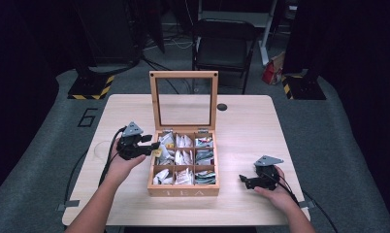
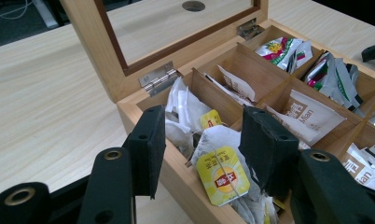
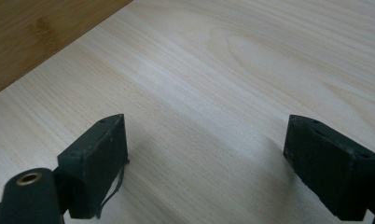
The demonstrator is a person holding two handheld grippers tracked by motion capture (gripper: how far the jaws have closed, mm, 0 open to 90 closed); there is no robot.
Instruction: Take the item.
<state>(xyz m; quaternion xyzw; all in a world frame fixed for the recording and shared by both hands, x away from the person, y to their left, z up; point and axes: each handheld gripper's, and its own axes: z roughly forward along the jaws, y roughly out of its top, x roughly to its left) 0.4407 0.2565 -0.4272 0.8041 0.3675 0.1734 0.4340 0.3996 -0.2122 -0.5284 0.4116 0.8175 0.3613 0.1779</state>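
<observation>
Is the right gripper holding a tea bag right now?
No. The right gripper is open over bare table, nothing between its jaws.

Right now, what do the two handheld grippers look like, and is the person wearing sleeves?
Both are black. The left gripper and right gripper each carry a grey three-cornered plate on top and trail a black cable. Up close, the left gripper's jaws are flat rectangular black blocks on arms with brass-ringed holes. No sleeves show: the forearms are bare.
</observation>
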